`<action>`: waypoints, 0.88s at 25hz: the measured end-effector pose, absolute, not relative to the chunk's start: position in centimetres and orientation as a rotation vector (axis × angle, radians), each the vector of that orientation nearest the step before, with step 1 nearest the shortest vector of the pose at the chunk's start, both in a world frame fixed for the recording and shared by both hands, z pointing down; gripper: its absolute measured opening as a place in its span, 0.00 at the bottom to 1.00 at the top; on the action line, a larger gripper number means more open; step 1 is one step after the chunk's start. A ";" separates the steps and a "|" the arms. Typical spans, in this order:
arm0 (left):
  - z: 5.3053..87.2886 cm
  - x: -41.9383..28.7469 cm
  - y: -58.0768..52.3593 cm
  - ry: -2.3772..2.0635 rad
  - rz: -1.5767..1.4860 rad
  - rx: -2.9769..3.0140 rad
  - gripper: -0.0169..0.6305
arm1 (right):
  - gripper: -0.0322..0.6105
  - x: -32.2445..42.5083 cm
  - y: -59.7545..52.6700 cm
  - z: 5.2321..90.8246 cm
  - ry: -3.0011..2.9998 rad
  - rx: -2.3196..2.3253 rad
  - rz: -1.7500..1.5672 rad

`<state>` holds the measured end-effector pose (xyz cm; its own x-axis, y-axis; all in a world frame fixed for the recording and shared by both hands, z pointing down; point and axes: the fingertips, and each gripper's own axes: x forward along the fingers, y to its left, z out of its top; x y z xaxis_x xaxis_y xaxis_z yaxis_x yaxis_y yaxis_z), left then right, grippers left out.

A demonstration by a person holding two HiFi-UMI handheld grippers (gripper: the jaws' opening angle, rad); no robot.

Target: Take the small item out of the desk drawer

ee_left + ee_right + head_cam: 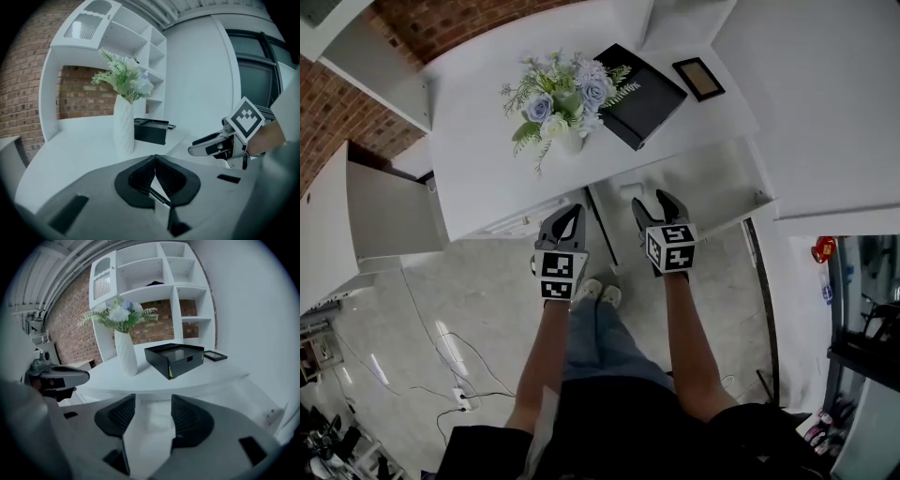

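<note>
Here the left gripper (pixel 567 212) is held low before the white desk (pixel 478 141), its marker cube towards the person. In its own view the two ribbed pads meet at their tips, so the jaws are clenched with nothing between them. Ahead of it and a little to its left stands a white vase of pale blue and white flowers (pixel 558 103) on the desk top. Beyond that, to the far left, is a brick wall (pixel 328 103).

Just to the right of the left gripper, and apart from it, the right gripper (pixel 654 199) points at the desk's front edge. Its jaws are released: the pads stand well apart, and only a white panel (pixel 154 420) below the desk edge shows in the gap. Whether that panel is the drawer cannot be told.

Ahead of the right gripper a black box (pixel 639 94) lies on the desk, beside the flowers. Further ahead and to the right of the box lies a small dark picture frame (pixel 698 79). White shelves (pixel 154 273) rise behind the desk.

The small item shows in no view, neither at the jaws nor on the desk top.
</note>
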<state>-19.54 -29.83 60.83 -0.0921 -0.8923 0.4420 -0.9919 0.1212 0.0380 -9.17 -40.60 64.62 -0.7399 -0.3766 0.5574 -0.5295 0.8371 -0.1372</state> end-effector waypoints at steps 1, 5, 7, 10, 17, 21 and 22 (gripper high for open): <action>61.3 -19.7 -29.7 -2.045 0.385 1.819 0.04 | 0.39 -9.6 -40.7 65.6 -2.468 0.651 0.400; 63.2 -20.2 -29.5 -2.027 0.386 1.785 0.04 | 0.41 -10.8 -41.2 69.6 -2.380 0.615 0.433; 64.1 -20.4 -29.4 -2.018 0.389 1.772 0.04 | 0.43 -11.3 -41.5 71.5 -2.333 0.604 0.444; 65.4 -20.7 -29.2 -2.002 0.393 1.757 0.04 | 0.46 -11.8 -42.1 74.1 -2.270 0.600 0.456; 67.7 -21.1 -28.3 -1.979 0.403 1.723 0.04 | 0.50 -12.7 -42.8 79.1 -2.134 0.588 0.455; 68.1 -21.2 -27.7 -1.973 0.409 1.712 0.04 | 0.51 -12.3 -42.8 81.1 -2.070 0.593 0.461; 68.2 -21.3 -27.5 -1.975 0.410 1.709 0.04 | 0.51 -12.3 -42.9 81.3 -2.064 0.598 0.468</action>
